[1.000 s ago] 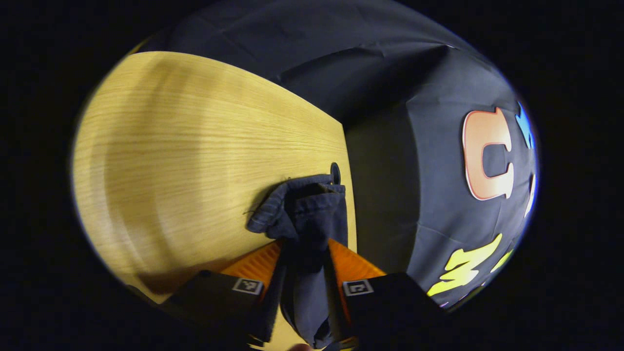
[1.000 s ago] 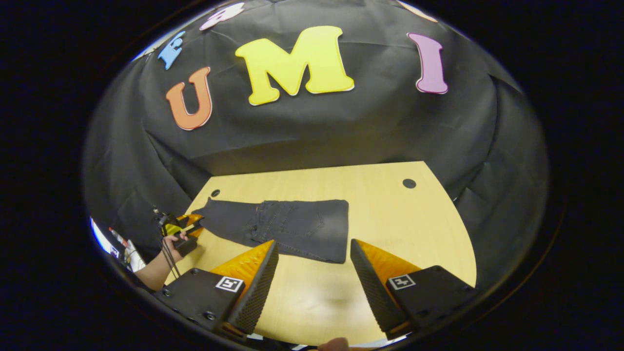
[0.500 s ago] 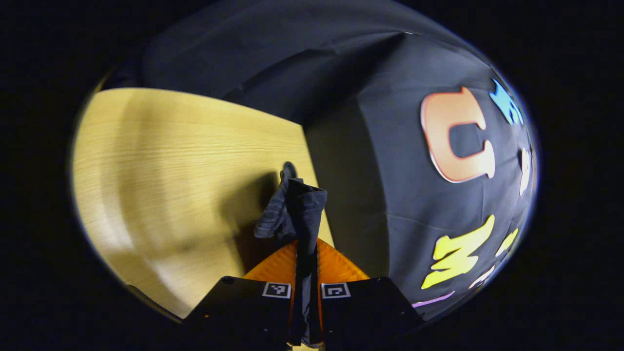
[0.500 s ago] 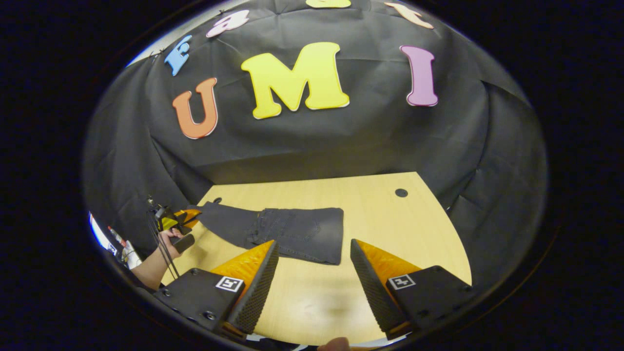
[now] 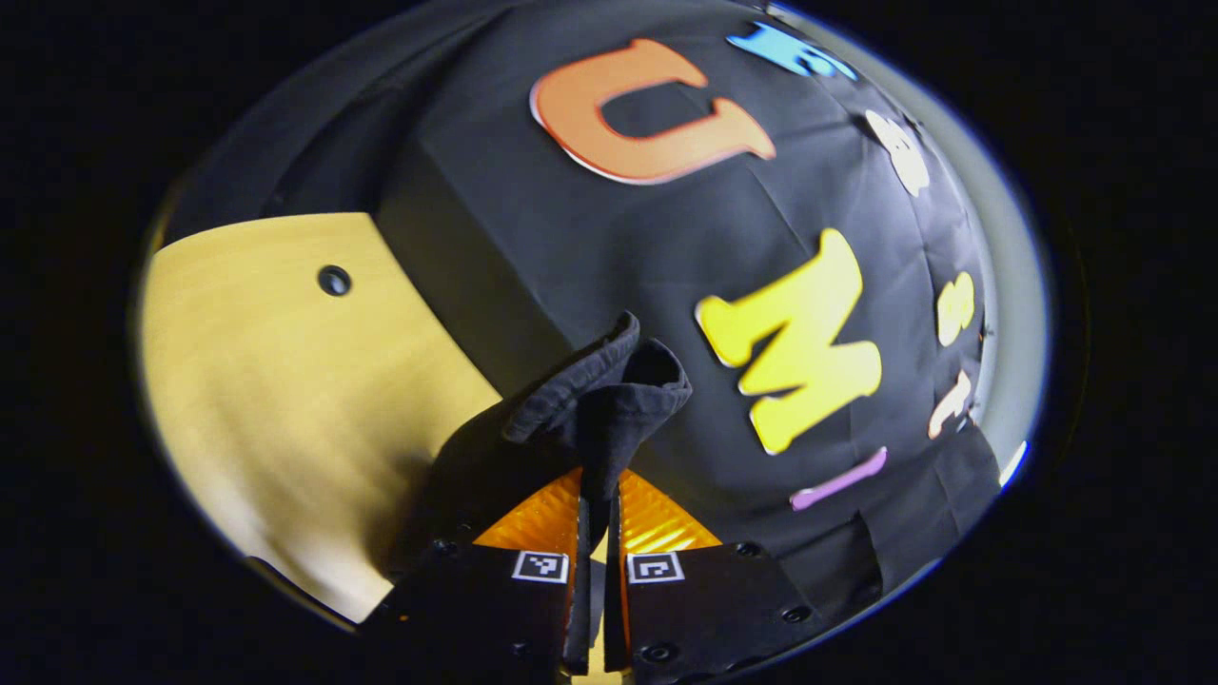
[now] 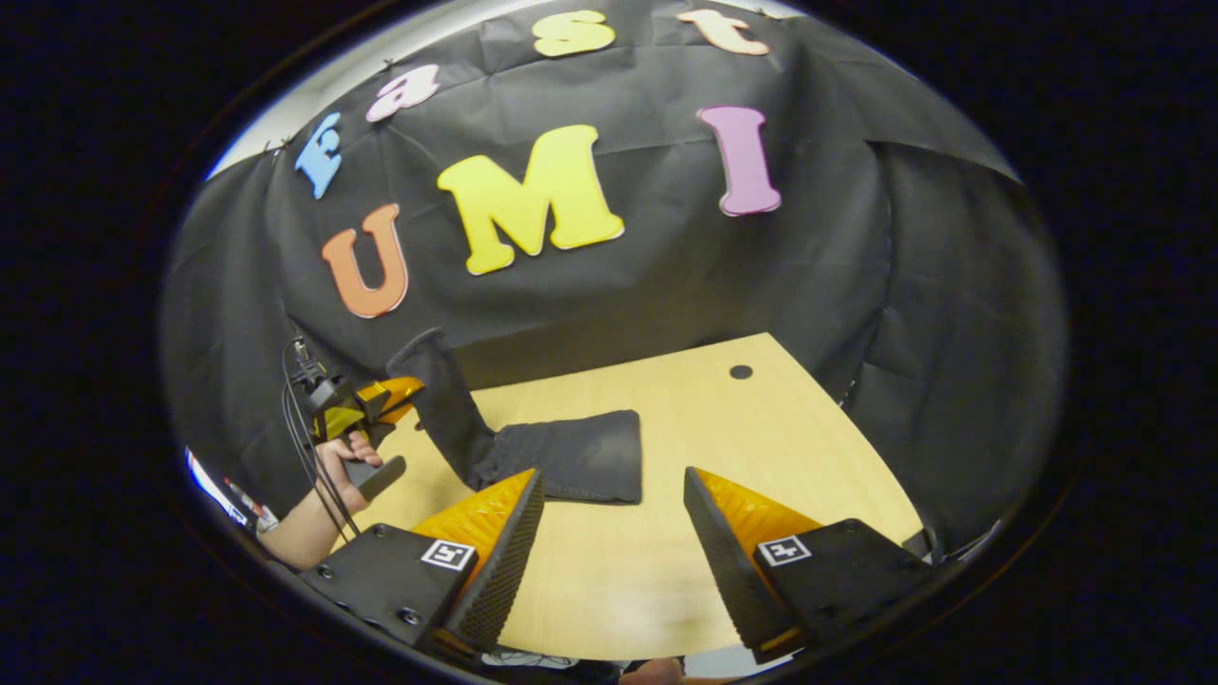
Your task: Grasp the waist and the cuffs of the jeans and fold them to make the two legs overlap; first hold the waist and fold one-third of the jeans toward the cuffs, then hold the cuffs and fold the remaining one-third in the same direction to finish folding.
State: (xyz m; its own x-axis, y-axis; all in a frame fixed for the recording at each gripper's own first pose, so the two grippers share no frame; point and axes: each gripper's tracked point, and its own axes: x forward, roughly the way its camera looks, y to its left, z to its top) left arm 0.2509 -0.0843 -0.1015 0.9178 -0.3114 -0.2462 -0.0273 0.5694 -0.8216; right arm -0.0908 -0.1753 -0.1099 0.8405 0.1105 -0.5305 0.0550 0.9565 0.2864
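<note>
Left claw [image 5: 596, 495] clamping raised cuffs [image 5: 609, 385]

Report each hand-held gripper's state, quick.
Left hand-held gripper: shut on the jeans' cuffs, lifted off the table.
Right hand-held gripper: open, holding nothing.

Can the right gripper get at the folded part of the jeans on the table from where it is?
Probably yes: the right gripper is open, and bare table lies between it and the jeans. The left gripper holds the cuff end off to the side.
</note>
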